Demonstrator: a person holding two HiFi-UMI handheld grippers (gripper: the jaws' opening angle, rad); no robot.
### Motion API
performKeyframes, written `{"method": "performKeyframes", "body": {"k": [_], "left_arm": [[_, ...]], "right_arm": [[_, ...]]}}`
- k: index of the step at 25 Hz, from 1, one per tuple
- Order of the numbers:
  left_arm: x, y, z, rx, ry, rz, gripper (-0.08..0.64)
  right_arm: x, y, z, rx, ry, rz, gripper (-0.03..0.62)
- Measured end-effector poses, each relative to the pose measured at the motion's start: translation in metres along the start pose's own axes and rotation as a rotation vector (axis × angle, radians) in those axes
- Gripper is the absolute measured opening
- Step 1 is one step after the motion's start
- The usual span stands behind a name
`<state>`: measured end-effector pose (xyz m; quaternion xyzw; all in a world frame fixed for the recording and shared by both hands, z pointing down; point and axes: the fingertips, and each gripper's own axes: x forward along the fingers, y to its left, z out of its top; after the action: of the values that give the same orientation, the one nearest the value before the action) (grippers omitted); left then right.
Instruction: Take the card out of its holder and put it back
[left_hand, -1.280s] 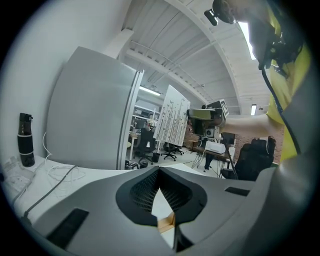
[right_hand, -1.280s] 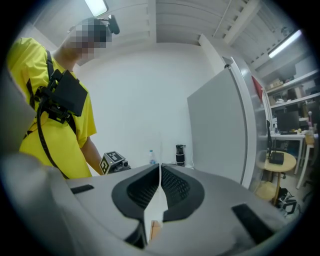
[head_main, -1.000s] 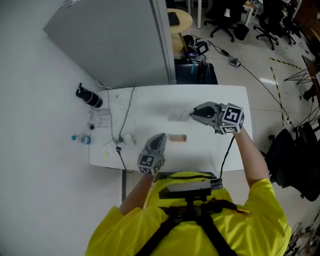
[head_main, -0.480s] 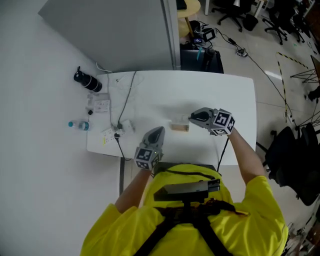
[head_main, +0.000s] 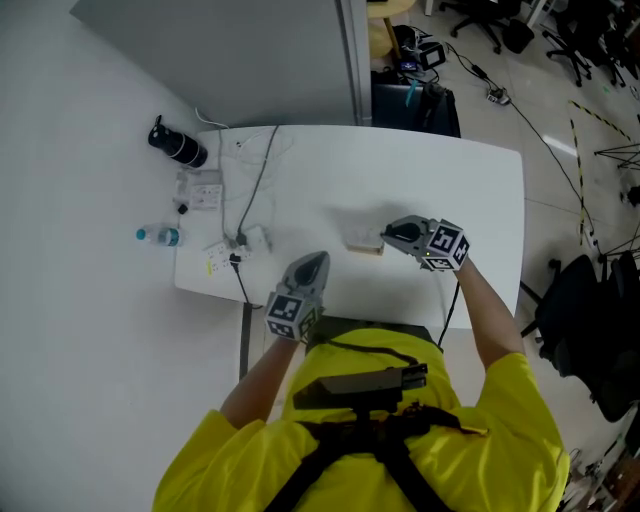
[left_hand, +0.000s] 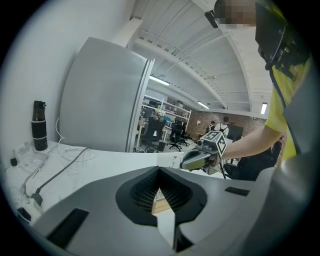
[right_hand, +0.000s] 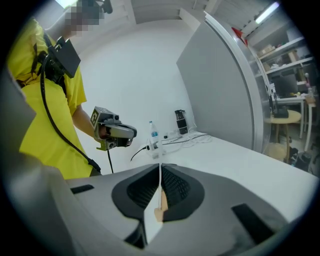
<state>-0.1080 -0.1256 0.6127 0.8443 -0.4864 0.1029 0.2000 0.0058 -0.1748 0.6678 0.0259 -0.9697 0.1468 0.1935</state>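
Tongs nearest the person are the left tongs (head_main: 318, 260), low over the near part of the desk (head_main: 450, 180). Their tips are pressed together on nothing and point toward the holder (head_main: 368, 249).

Just beyond, about mid-desk, the right tongs (head_main: 388, 233) pinch the card (right_hand: 158, 187) by its flat faces, so the card shows edge-on between the pads. The holder lies right under it. Whether the card's lower edge already sits in the slot cannot be told.

The card looks thin, light and slick. It is probably stiff enough to stand but ready to buckle if pushed in crooked. A hold high on the faces suits it, leaving the lower edge free for the slot.

The holder is a small wooden block and likely light. It may slide or tip under a skewed push, and the left tongs are close enough to steady it.

Right of the holder and beyond it the desk is bare up to its edges, so there is room to lift and realign. The clutter is well apart at the far left: a cable (head_main: 255, 190), a bottle (head_main: 160, 236) and a dark flask (head_main: 178, 147). Past the far edge stands a grey partition (head_main: 250, 60).
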Motion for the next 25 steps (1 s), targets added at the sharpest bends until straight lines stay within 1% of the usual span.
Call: {"method": "performKeyframes", "body": {"k": [3,8,15,20,25], "left_arm": [[0.001,-0.001,-0.001,0.007,0.009,-0.003,0.0],[0.001,0.0,-0.005,0.009,0.015,-0.001,0.0],[0.004,-0.002,-0.003,-0.004,0.016,0.001,0.0],[0.007,-0.001,-0.003,-0.015,0.009,0.003,0.0],[0.008,0.0,-0.009,-0.022,0.011,-0.002,0.0]], "right_arm": [[-0.001,-0.001,-0.001,-0.011,0.005,0.006,0.018],[-0.006,-0.001,-0.002,-0.005,0.008,-0.007,0.019],[-0.011,0.0,-0.003,-0.015,0.014,-0.017,0.018],[-0.003,0.001,-0.001,-0.029,0.014,-0.01,0.02],[0.001,0.003,-0.002,-0.044,0.021,-0.028,0.02]]}}
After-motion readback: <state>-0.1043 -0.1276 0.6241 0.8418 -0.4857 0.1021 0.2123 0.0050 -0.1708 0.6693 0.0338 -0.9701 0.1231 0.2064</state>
